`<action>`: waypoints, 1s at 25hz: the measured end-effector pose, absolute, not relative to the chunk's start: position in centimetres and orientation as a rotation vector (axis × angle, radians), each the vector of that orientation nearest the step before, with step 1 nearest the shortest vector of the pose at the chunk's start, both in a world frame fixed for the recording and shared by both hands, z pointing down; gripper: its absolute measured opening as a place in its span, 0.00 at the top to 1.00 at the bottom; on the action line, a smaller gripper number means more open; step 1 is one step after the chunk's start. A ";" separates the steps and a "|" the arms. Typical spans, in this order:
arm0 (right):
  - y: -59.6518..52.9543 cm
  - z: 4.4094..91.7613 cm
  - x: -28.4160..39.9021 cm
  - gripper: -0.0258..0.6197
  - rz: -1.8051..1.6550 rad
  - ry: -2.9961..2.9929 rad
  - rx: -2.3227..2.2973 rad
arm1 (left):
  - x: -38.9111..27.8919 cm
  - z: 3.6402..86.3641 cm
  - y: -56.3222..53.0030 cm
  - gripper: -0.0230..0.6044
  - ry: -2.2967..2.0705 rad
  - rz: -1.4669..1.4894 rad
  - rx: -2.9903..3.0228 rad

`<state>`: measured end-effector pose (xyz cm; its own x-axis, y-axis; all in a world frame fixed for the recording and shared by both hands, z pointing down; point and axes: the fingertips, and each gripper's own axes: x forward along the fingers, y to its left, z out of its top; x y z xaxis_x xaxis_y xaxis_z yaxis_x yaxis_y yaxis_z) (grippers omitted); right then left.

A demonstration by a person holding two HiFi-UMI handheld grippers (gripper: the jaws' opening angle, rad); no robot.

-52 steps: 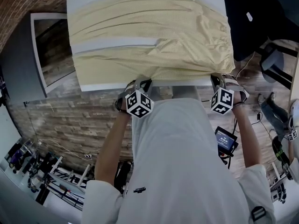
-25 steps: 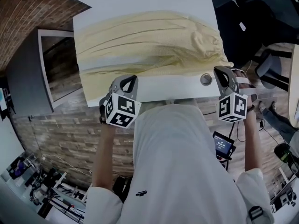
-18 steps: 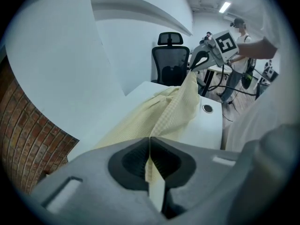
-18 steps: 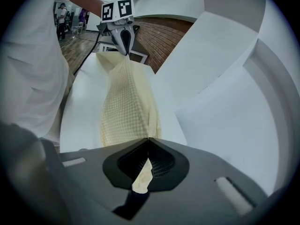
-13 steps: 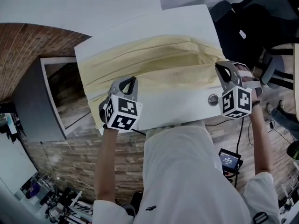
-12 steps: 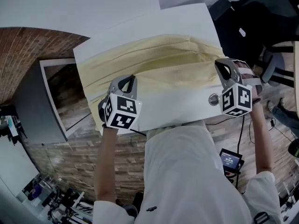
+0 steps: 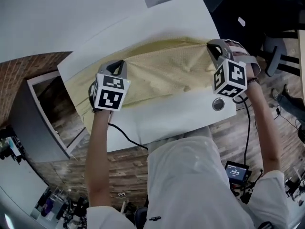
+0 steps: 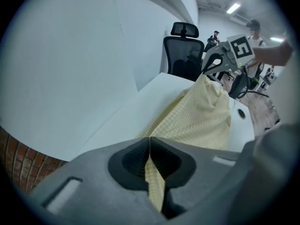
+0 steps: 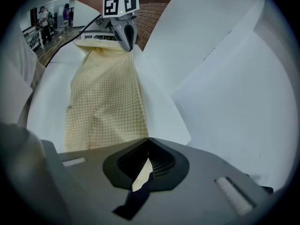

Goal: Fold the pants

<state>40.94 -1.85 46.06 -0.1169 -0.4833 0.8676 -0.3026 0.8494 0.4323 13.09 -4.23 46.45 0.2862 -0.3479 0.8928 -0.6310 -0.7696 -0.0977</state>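
Observation:
Pale yellow checked pants [image 7: 167, 73] lie lengthwise across the white table [image 7: 162, 113]. My left gripper [image 7: 117, 66] is shut on the fabric edge at the pants' left end, and cloth shows pinched between its pads [image 8: 149, 142]. My right gripper [image 7: 213, 46] is shut on the edge at the right end, with a strip of cloth between its pads [image 9: 148, 144]. Between the two grippers the held edge stretches over the far part of the pants. The left gripper view shows the pants [image 8: 201, 116] running toward the right gripper [image 8: 213, 62]. The right gripper view shows them [image 9: 103, 97] running toward the left gripper [image 9: 125, 39].
A round cable hole [image 7: 218, 104] sits near the table's front right corner. A black office chair [image 7: 248, 4] stands beyond the right end. White wall panels [image 7: 71, 13] rise close behind the table. A grey frame [image 7: 33, 113] stands on the floor at the left.
Both grippers have moved away from the person across the table, carrying the near edge of the pants over toward the far edge. The bare front strip of table has widened.

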 end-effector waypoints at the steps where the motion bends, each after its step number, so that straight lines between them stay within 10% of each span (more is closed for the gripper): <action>1: -2.4 46.8 41.2 0.95 -0.164 -1.712 0.607 | 13.4 47.2 -5.0 0.94 -0.889 1.482 2.283; 7: -3.9 51.2 42.8 0.94 -0.124 -1.676 0.624 | 15.4 52.3 -7.6 0.92 -0.837 1.531 2.277; 13: -4.9 50.8 44.2 0.75 -0.078 -1.669 0.808 | 13.0 52.0 -8.0 0.57 -0.979 1.472 2.181; 25: -1.3 43.6 42.0 0.82 -0.069 -1.789 1.028 | 10.1 45.4 -2.7 0.57 -1.182 1.349 2.240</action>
